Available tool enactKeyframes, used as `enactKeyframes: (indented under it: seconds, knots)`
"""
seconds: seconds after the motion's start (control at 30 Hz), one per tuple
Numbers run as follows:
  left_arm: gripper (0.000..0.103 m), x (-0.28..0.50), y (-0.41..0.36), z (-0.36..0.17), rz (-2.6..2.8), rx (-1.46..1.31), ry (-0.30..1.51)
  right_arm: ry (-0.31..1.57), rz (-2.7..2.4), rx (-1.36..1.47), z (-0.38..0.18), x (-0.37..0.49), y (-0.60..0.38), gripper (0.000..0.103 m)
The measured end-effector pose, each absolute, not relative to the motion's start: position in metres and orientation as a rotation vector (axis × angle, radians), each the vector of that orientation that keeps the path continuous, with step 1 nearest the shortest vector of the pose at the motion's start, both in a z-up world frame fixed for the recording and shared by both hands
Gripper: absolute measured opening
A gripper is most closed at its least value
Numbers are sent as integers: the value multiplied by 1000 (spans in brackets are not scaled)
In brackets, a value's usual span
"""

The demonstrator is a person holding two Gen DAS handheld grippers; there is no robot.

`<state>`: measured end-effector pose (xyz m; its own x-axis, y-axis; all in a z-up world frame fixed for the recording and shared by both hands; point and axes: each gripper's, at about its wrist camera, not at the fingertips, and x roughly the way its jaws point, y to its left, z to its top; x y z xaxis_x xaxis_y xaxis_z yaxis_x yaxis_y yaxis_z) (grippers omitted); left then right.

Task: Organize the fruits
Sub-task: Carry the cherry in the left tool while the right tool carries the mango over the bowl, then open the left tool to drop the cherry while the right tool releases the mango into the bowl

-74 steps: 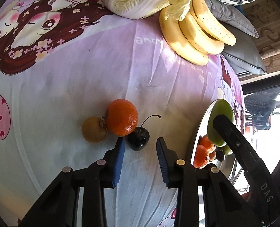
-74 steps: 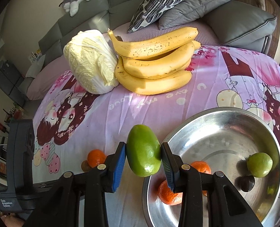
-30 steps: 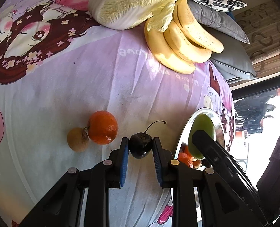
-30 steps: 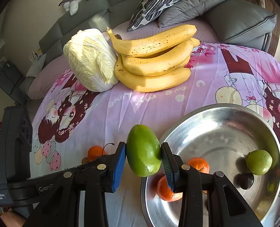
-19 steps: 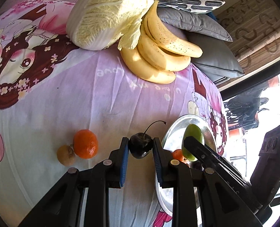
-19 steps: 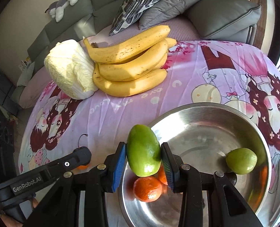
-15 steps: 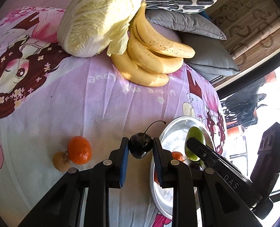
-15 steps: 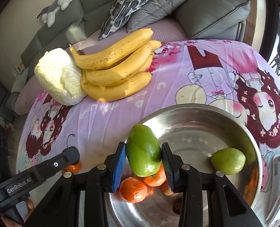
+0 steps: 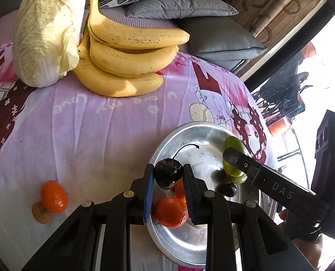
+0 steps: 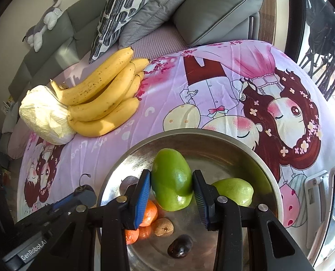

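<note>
Two tools in my charge. Left wrist view: left tool (image 9: pixel 168 178) grips a dark cherry (image 9: pixel 168 173) above the steel bowl's (image 9: pixel 167 144) near rim; a tangerine (image 9: pixel 53 196) lies on the cloth. Right wrist view: right tool (image 10: pixel 171 188) clamps a green mango (image 10: pixel 171 181) over the bowl (image 10: pixel 255 155); a second green fruit (image 10: pixel 234 192) sits inside.

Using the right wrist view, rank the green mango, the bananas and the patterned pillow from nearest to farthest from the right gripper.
1. Green mango: clamped between the jaws of the right gripper, above the steel bowl.
2. Bananas: on the cloth beyond the bowl, up and to the left, against the cabbage.
3. Patterned pillow: farthest, on the sofa behind the bananas.
</note>
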<state>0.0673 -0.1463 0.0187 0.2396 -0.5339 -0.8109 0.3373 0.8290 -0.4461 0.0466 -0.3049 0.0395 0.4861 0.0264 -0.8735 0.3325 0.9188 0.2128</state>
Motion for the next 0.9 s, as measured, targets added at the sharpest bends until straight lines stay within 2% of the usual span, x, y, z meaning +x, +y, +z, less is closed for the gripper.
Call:
enactKeyframes:
  seconds: [0.9]
  knots:
    - [26, 61, -165, 3, -619, -127, 1267, 1193, -205, 299, 7, 56, -294, 40]
